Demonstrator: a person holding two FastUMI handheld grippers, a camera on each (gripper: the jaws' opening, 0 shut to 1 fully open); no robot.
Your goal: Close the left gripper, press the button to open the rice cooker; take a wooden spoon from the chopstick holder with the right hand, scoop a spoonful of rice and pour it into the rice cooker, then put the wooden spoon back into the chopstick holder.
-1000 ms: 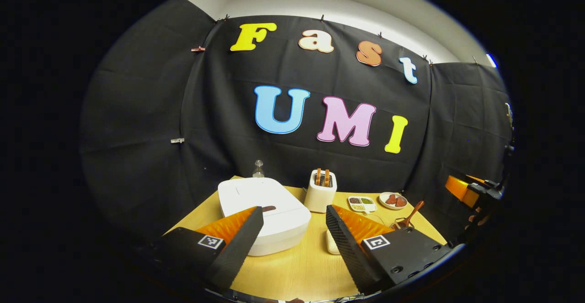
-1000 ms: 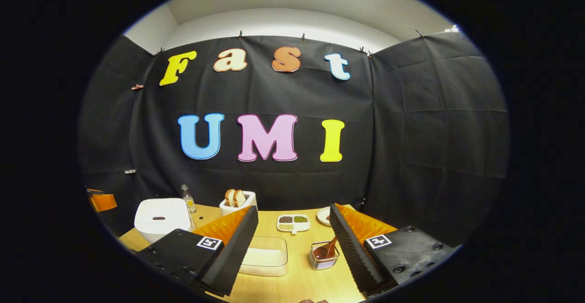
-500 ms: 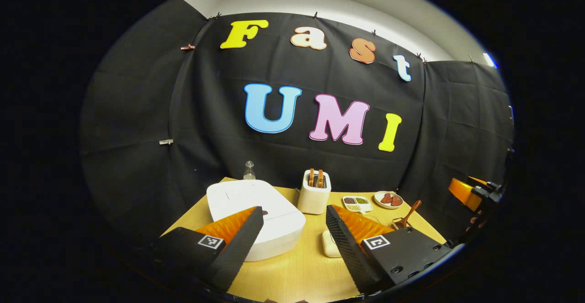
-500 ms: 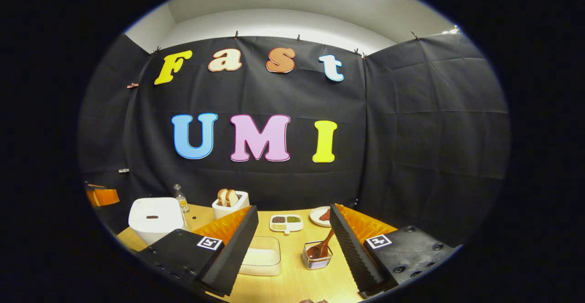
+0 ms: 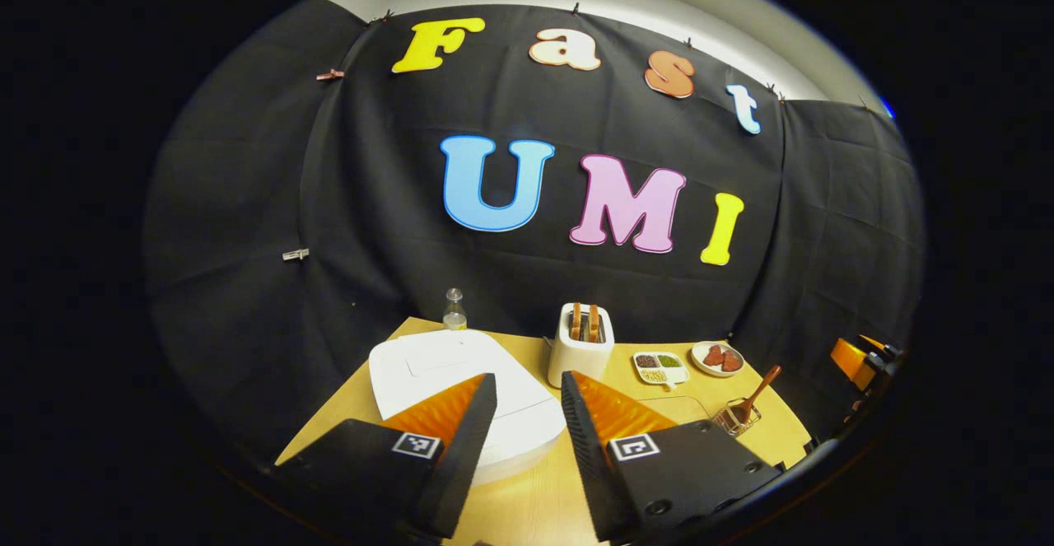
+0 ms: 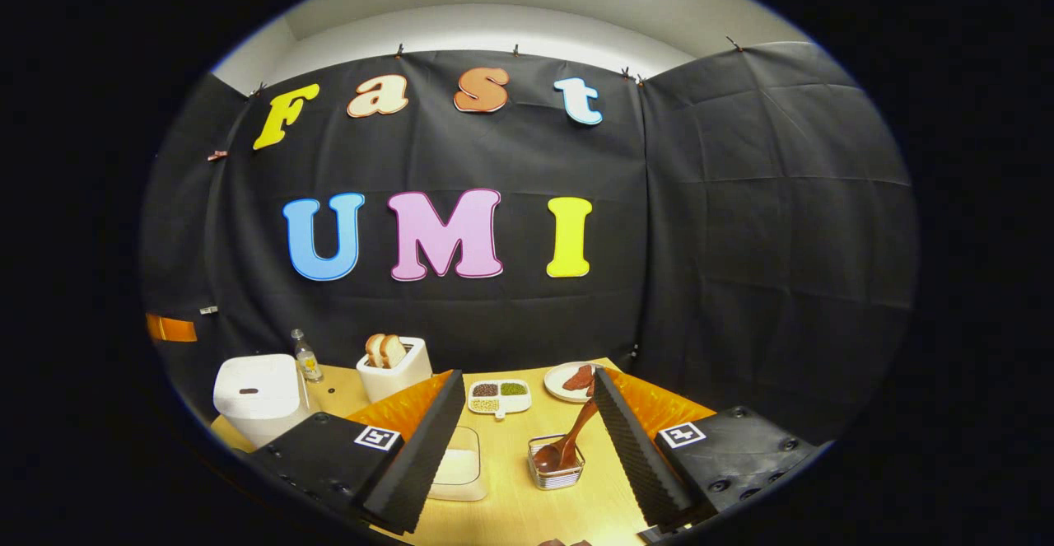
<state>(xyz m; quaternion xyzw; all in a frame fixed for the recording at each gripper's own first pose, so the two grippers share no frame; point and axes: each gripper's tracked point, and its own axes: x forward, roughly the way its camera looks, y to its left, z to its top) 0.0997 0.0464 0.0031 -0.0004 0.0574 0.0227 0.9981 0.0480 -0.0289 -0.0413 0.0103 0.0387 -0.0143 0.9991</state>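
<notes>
- On the pale wooden table, the white square rice cooker sits at the left with its lid down, partly behind the left gripper.
- Left gripper: fingers narrowly apart, holding nothing, raised over the cooker's near edge.
- Brown wooden spoon leans bowl-down in the small wire chopstick holder, between the right gripper's fingers but farther off.
- Right gripper: fingers wide apart, empty.
- Clear rectangular container of white rice lies just left of the holder.
- Farther back: white toaster with bread slices, a divided dish of grains, a small plate, a clear bottle.
</notes>
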